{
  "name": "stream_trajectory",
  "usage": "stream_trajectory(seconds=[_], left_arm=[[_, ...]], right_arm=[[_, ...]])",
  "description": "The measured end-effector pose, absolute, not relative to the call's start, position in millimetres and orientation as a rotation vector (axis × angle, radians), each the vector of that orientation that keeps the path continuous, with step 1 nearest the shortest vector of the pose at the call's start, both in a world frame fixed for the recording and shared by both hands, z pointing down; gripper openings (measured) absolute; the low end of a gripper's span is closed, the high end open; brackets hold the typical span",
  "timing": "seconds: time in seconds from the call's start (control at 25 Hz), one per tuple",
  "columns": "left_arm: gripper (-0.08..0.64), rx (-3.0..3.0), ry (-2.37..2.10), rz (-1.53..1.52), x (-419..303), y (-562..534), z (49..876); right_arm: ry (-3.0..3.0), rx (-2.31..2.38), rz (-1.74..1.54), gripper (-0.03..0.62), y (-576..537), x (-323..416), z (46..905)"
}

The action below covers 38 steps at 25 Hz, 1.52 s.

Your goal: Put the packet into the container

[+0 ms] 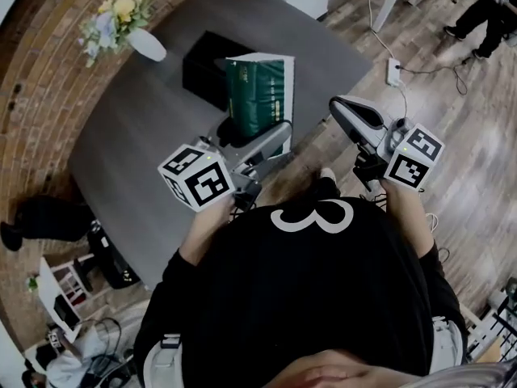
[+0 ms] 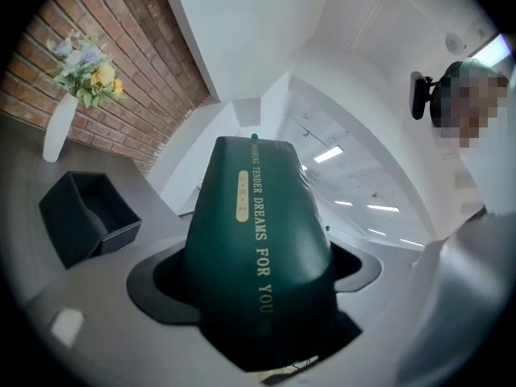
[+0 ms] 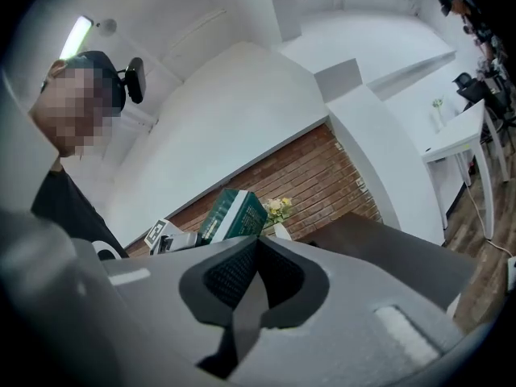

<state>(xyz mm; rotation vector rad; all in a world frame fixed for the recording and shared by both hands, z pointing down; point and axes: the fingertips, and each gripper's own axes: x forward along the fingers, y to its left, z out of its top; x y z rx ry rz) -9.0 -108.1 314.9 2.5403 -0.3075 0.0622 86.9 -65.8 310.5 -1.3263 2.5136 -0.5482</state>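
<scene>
A dark green packet (image 1: 258,95) with gold lettering and a white side is held upright above the grey table, with my left gripper (image 1: 262,140) shut on its lower end. In the left gripper view the packet (image 2: 258,248) fills the space between the jaws and sticks out ahead. A black open container (image 1: 206,69) rests on the table just behind the packet; it lies to the left (image 2: 85,216) in the left gripper view. My right gripper (image 1: 347,111) hovers off the table's right edge, shut and holding nothing, its pads (image 3: 254,276) pressed together. The packet (image 3: 234,214) shows small beyond them.
A white vase of flowers (image 1: 129,23) stands at the table's far left corner by the brick wall. A power strip (image 1: 393,71) with cables lies on the wood floor to the right. A person's legs (image 1: 485,14) show at the far right.
</scene>
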Motion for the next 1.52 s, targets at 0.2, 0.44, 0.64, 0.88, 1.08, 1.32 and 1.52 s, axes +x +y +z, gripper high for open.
stream_trajectory(seconds=[0.2,0.44,0.64,0.88,1.08,1.32,1.52], left_arm=[[0.477,2.519,-0.469,-0.006,23,-133,308],[0.477,2.466,-0.669,-0.048,46,-160,307],[0.477,2.413,-0.821,-0.068,45,-185,312],[0.477,2.348,-0.996,-0.133,35,-200,328],[0.477,2.216,-1.104,-0.186,-7,-271,337],[0.477,2.138,-1.230,-0.190,-26,-316,361],[0.477,2.047,-1.304,-0.164,-36,-345,386]], right_arm=[[2.600,-1.194,-0.578,0.002,-100,127,307],[2.695,-1.023,-0.624,0.002,-138,157,302],[2.749,-0.916,-0.664,0.002,-165,159,307],[2.796,-0.818,-0.708,0.002,-176,155,329],[2.849,-0.761,-0.798,0.002,-238,116,331],[2.891,-0.741,-0.860,0.002,-272,103,344],[2.888,-0.748,-0.934,0.002,-292,101,351]])
